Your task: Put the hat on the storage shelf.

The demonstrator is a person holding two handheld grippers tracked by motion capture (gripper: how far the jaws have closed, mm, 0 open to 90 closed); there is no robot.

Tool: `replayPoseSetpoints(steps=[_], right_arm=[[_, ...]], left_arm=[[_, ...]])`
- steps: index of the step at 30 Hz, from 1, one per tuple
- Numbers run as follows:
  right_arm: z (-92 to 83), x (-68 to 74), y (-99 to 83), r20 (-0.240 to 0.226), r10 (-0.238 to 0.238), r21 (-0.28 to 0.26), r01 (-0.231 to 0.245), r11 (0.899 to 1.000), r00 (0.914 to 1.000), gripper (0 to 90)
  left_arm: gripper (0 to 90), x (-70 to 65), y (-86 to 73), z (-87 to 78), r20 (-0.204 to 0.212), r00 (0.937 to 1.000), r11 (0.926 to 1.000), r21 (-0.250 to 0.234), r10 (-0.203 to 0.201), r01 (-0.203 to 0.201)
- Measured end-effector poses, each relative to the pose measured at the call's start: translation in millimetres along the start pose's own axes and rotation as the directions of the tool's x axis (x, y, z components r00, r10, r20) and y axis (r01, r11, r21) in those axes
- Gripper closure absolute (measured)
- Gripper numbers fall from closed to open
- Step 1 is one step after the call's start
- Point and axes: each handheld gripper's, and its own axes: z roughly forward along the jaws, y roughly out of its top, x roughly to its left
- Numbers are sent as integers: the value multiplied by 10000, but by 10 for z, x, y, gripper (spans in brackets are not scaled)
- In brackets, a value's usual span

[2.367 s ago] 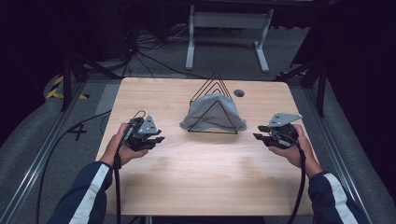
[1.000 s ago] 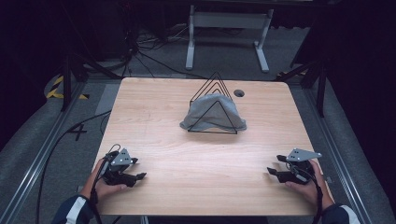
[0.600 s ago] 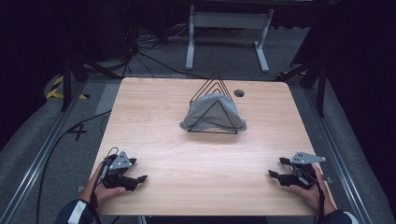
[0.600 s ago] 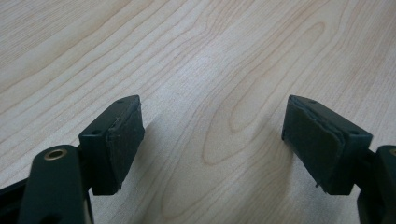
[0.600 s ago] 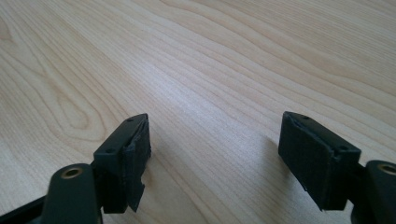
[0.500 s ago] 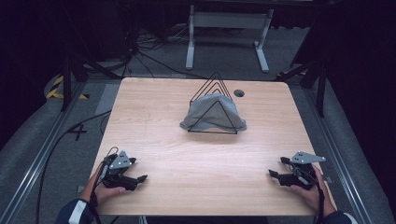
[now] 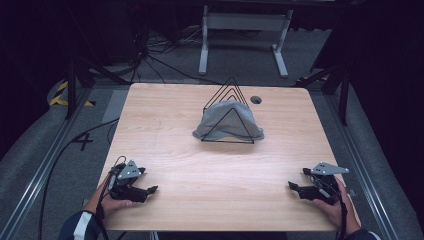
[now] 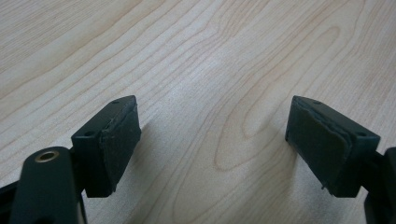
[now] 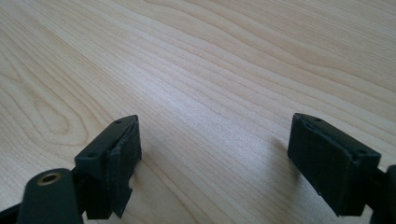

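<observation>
A grey cloth [image 7: 227, 122] lies draped over a black wire rack [image 7: 231, 85] of triangular frames at the table's far middle. My left gripper [image 7: 150, 190] rests low at the front left corner of the table, held in a hand. Its jaws have just been opening, and in the left gripper view [image 8: 212, 135] they stand wide apart over bare wood. My right gripper [image 7: 295, 186] rests at the front right corner. Its jaws have also just been opening, and in the right gripper view [image 9: 215, 149] nothing lies between them. Both grippers are far from the cloth.
The light wooden table [image 7: 165, 130] has a small round hole [image 7: 256, 99] near its far edge, right of the rack. Cables trail over the grey floor at the left. A white stand [image 7: 245, 22] is behind the table.
Both hands have drawn back from beside the rack to the table's front corners. In the last half second they have stayed about where they are.
</observation>
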Motion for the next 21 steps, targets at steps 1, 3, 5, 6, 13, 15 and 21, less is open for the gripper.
replayPoseSetpoints(steps=[1,3,5,6,13,15,21], right_arm=[[0,0,0,1,1,0,-1,10000,10000,176],[0,0,0,2,-1,0,1,10000,10000,176],[0,0,0,2,-4,0,4,10000,10000,176],[0,0,0,2,-2,2,2,10000,10000,176],[0,0,0,1,-1,1,1,10000,10000,176],[0,0,0,3,2,0,-2,10000,10000,176],[0,0,0,0,0,0,0,10000,10000,176]], left_arm=[[182,0,0,0,0,10000,10000,2,4,-4],[182,-1,0,0,-3,10000,10000,2,-6,6],[182,-1,1,0,-8,10000,10000,2,-9,9],[182,-2,1,0,-8,10000,10000,1,-18,18],[182,-1,1,0,-9,10000,10000,4,-11,11],[182,-1,0,1,-2,10000,10000,-1,-9,9],[181,-9,1,4,-16,9999,9999,-13,-111,111]])
